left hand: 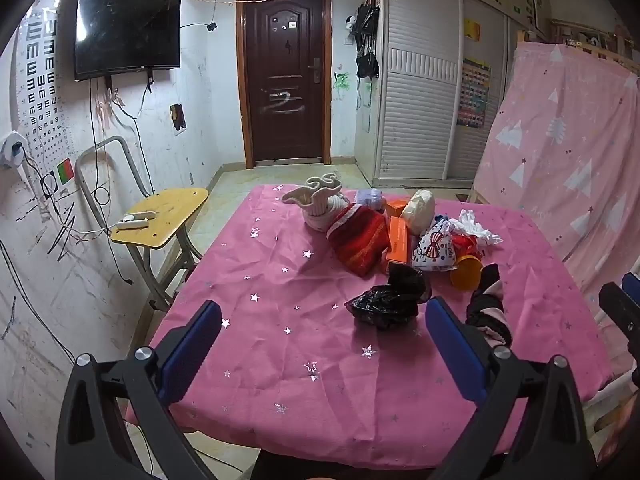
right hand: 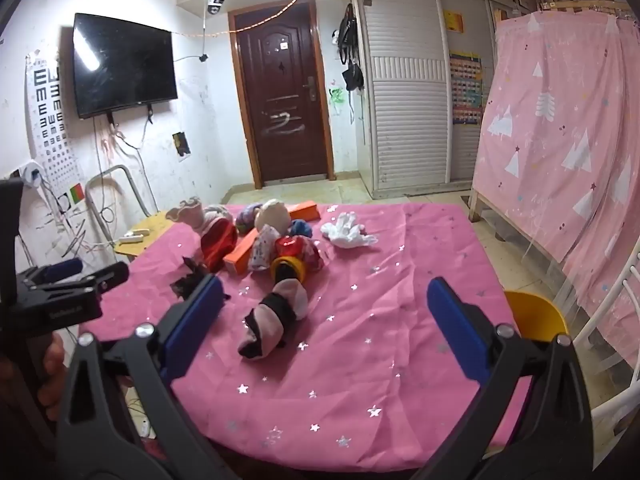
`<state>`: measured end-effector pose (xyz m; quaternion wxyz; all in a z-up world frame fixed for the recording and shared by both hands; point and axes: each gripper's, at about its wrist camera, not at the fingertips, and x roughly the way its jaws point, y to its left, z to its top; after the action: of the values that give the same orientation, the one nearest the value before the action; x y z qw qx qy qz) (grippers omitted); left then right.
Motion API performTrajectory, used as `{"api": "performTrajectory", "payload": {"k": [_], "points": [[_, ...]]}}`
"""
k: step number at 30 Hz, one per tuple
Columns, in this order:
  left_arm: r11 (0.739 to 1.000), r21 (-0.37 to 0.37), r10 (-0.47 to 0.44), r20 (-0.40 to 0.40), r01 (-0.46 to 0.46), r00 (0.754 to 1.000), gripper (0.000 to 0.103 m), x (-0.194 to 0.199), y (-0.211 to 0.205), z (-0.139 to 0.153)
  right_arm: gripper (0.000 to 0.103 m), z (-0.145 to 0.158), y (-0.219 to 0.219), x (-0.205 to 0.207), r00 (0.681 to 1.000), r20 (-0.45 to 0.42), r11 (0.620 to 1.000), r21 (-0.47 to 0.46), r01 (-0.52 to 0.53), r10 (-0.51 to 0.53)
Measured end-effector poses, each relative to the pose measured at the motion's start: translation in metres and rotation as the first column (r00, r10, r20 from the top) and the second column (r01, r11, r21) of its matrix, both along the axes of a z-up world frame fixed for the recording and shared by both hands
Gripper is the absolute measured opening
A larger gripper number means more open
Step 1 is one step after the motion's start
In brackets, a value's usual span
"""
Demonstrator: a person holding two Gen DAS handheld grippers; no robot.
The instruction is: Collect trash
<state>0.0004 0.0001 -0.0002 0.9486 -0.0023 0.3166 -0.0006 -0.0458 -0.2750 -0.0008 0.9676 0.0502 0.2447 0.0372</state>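
A pink starred table (left hand: 280,288) holds a pile of clutter. A crumpled black plastic bag (left hand: 386,300) lies nearest my left gripper (left hand: 322,344), which is open and empty above the near table edge. A pink-and-black rolled sock (right hand: 272,316) lies between the jaws' line of my right gripper (right hand: 324,328), open and empty. Behind are an orange box (left hand: 398,244), a yellow cup (left hand: 466,272), crumpled white tissue (right hand: 348,232), a printed white bag (left hand: 434,248) and a red knitted item (left hand: 358,240). The left gripper also shows in the right wrist view (right hand: 64,276).
A yellow folding stool (left hand: 168,216) with a power strip stands left of the table. A pink curtained frame (right hand: 560,152) stands right. A yellow chair (right hand: 536,312) sits by the table's right edge. A brown door and white wardrobe are behind.
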Motion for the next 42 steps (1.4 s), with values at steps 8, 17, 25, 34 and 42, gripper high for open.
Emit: {"api": "performTrajectory", "payload": {"k": [8,17,25,34,42], "points": [[1.000,0.012,-0.001,0.003,0.001,1.000,0.094,-0.0004,-0.0022,-0.0002,0.098,0.0004,0.0001,-0.0002,1.000,0.002,1.000,-0.002,0.000,0.000],[1.000,0.011,-0.003,0.002,0.003,1.000,0.094,0.0010,0.0005,-0.0008,0.098,0.0007,0.0002,-0.0006,1.000,0.003,1.000,-0.005,-0.001,0.001],[1.000,0.011,-0.001,0.002,0.001,1.000,0.094,0.0007,0.0014,-0.0030,0.098,0.0008,0.0002,-0.0010,1.000,0.005,1.000,-0.004,0.000,0.000],[1.000,0.011,-0.001,0.002,0.001,1.000,0.094,-0.0009,0.0016,-0.0025,0.098,0.0014,-0.0003,-0.0010,1.000,0.005,1.000,-0.003,-0.001,0.001],[1.000,0.013,0.000,0.002,0.000,1.000,0.094,-0.0011,0.0023,-0.0027,0.098,0.0018,-0.0007,-0.0012,1.000,0.005,1.000,-0.004,-0.001,0.001]]}}
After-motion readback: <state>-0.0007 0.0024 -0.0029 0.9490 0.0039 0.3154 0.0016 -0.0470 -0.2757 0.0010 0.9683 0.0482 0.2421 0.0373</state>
